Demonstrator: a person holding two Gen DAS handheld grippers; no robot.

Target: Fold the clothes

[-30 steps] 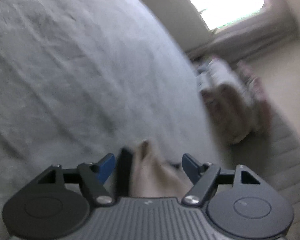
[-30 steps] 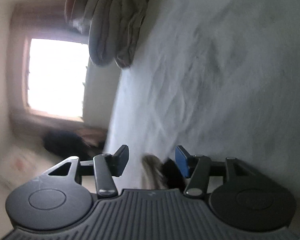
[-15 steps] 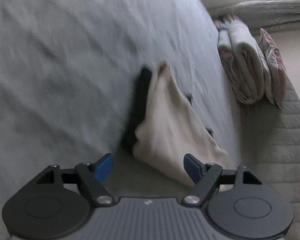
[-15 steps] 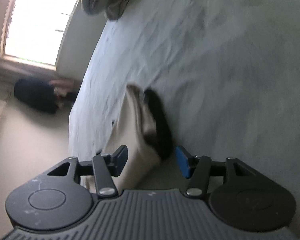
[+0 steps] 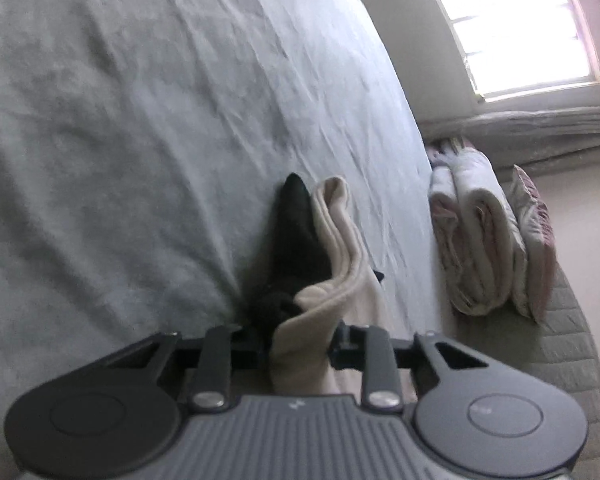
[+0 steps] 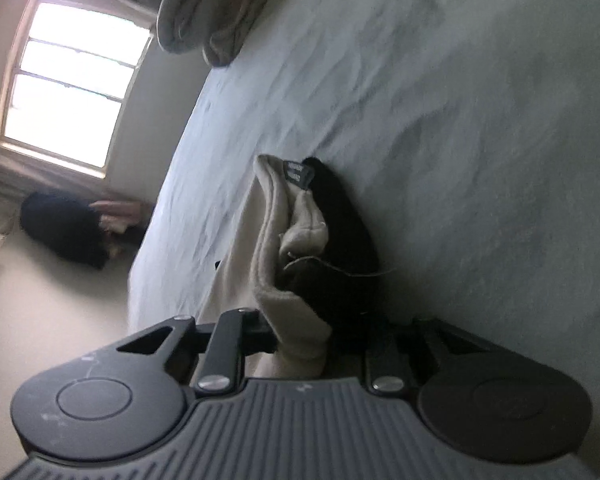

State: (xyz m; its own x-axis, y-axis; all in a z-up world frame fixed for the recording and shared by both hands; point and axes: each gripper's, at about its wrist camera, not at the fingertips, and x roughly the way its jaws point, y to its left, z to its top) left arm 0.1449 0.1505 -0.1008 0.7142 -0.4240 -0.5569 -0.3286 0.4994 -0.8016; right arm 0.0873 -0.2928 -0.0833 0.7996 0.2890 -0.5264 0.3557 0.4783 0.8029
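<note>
Both tongs are closing on the same garment, a cream sweatshirt with a black lining or black layer beside it. In the left wrist view the left tongs (image 5: pixel 297 350) are clamping a bunched cream fold of the sweatshirt (image 5: pixel 340 240), with cloth plainly filling the gap between the jaws. In the right wrist view the right tongs (image 6: pixel 304 340) are doing the same, pinching a thick cream edge of the sweatshirt (image 6: pixel 267 240) next to its black part (image 6: pixel 348 232).

The garment is lying on the grey bed sheet (image 5: pixel 139 120), close to the edge of the bed nearest the window (image 6: pixel 67 96), stretched in a narrow ridge away from the tongs.

Judging by its shape, the fold is only starting: the sweatshirt is gathered and rumpled rather than flat, with no neat rectangle yet. Spreading, folding and stacking are all looking undone. A stack of 2 or more folded blankets (image 5: pixel 476 240) is sitting at the far edge of the bed; whether those belong to the task is unclear.

A small dark label (image 6: pixel 297 172) is showing at the neck of the sweatshirt, carrying pale lettering that is too blurred to read.
</note>
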